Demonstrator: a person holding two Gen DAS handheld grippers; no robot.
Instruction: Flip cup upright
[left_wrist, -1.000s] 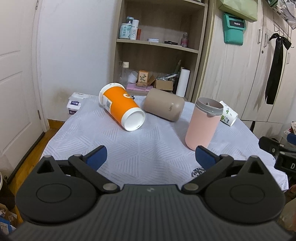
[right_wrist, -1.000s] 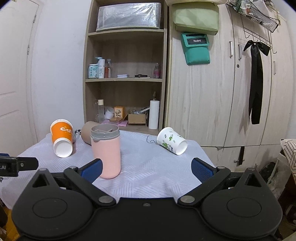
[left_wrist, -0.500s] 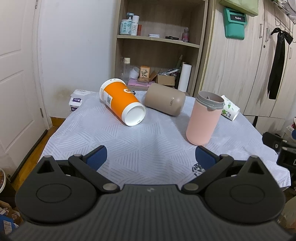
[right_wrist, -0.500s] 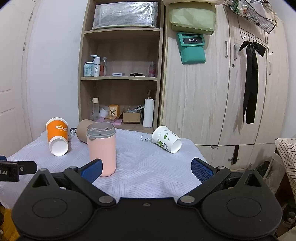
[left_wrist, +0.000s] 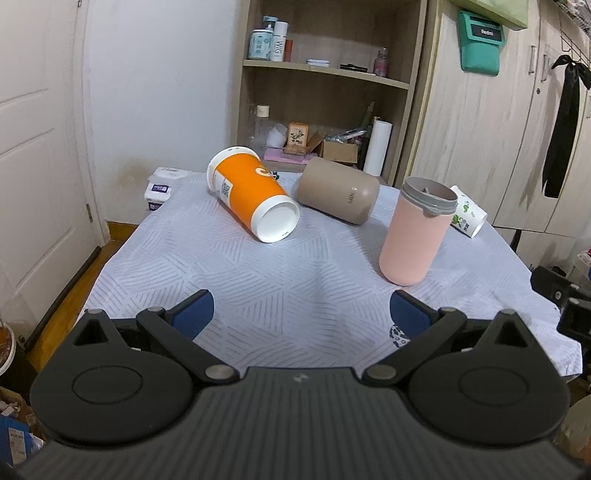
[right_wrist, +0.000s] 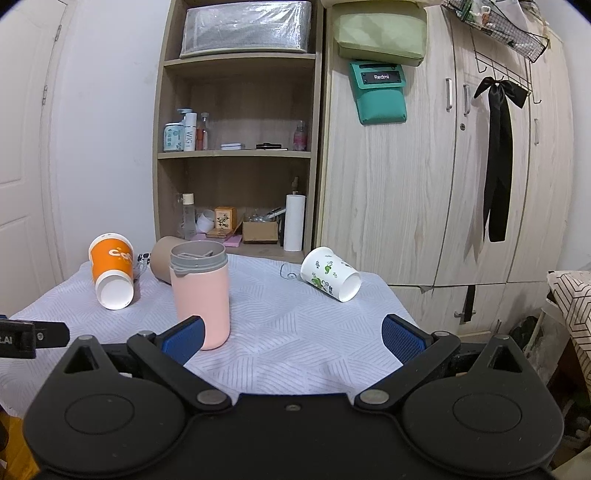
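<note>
An orange paper cup (left_wrist: 251, 197) (right_wrist: 110, 271) lies on its side on the white tablecloth (left_wrist: 258, 280). A tan cup (left_wrist: 338, 195) (right_wrist: 162, 258) lies on its side behind it. A white floral paper cup (left_wrist: 467, 216) (right_wrist: 330, 273) lies on its side at the right. A pink tumbler with a grey rim (left_wrist: 415, 230) (right_wrist: 201, 291) stands upright. My left gripper (left_wrist: 301, 314) is open and empty over the table's near edge. My right gripper (right_wrist: 291, 338) is open and empty, its left finger in front of the pink tumbler.
A wooden shelf unit (right_wrist: 236, 155) with bottles and boxes stands behind the table. Wooden cabinets (right_wrist: 443, 166) are at the right, a white door (left_wrist: 37, 147) at the left. A tissue pack (left_wrist: 160, 186) lies at the table's far left corner.
Both grippers have drawn back slightly from the table and tilted, so the cups sit a little further off. The cups have not moved. Both stay open.
</note>
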